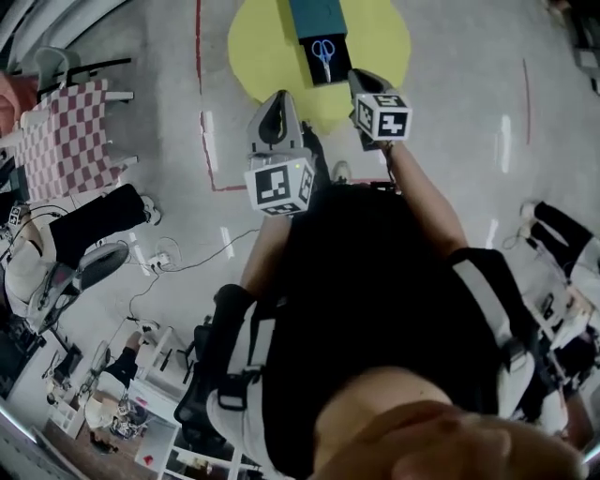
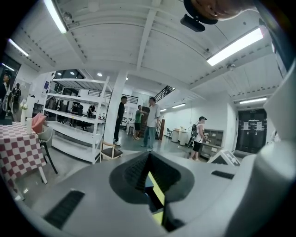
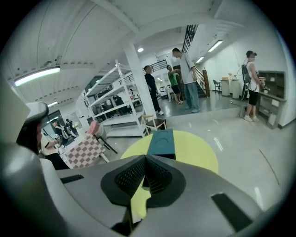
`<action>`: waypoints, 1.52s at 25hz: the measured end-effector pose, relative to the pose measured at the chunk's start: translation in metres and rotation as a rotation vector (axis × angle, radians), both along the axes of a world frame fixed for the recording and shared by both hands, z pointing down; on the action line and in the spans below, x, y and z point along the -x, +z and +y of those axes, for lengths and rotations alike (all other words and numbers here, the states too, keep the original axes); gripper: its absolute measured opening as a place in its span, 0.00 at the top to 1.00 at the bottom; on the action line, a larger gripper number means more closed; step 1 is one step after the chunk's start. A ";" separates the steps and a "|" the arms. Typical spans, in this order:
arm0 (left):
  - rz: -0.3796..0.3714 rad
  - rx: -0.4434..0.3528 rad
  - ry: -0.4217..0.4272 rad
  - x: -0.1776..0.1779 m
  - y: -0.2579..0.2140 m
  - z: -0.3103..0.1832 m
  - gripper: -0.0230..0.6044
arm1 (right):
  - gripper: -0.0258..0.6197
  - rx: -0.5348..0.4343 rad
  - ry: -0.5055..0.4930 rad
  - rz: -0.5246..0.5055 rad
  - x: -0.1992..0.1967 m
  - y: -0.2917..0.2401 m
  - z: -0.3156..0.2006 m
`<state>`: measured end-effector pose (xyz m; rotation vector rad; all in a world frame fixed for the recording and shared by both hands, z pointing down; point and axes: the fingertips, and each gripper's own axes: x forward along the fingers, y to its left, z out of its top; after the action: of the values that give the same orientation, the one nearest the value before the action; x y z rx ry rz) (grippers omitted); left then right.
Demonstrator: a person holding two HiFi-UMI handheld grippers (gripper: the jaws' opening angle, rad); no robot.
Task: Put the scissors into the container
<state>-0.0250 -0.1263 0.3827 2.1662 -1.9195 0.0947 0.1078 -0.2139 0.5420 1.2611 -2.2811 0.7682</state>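
1. The scissors (image 1: 324, 52) are being shown lying on a black pad (image 1: 310, 71) on the yellow round surface (image 1: 262, 47), just in front of the teal box (image 1: 317, 17), which is judged to be the container.
2. Their long axis is being seen running straight away from the person.
3. The right gripper (image 1: 357, 77), jaws together on nothing, is being held nearer, with the scissors just ahead and to its left.
4. The left gripper (image 1: 278, 97), likewise closed and empty, is being held farther back, with the scissors ahead and to its right.
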 end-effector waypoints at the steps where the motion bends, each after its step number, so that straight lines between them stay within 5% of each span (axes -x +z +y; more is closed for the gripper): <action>1: 0.001 -0.006 -0.003 -0.006 -0.003 0.006 0.96 | 0.96 -0.016 -0.006 -0.014 -0.005 -0.009 0.008; 10: -0.027 -0.070 -0.069 -0.020 -0.030 0.075 0.96 | 0.96 -0.128 -0.067 -0.116 -0.022 -0.075 0.092; 20: -0.045 -0.110 -0.030 -0.001 -0.045 0.089 0.96 | 0.96 -0.286 -0.093 -0.165 -0.003 -0.149 0.136; 25: 0.034 -0.164 -0.042 0.002 -0.066 0.095 0.96 | 0.96 -0.357 -0.099 -0.167 0.001 -0.177 0.155; 38: 0.002 -0.147 0.020 0.010 -0.057 0.106 0.96 | 0.96 -0.367 -0.041 -0.190 0.007 -0.190 0.181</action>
<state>-0.0350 -0.0202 0.3260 2.2768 -1.9605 -0.0464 0.1008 -0.0329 0.3521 1.3372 -2.6845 0.4856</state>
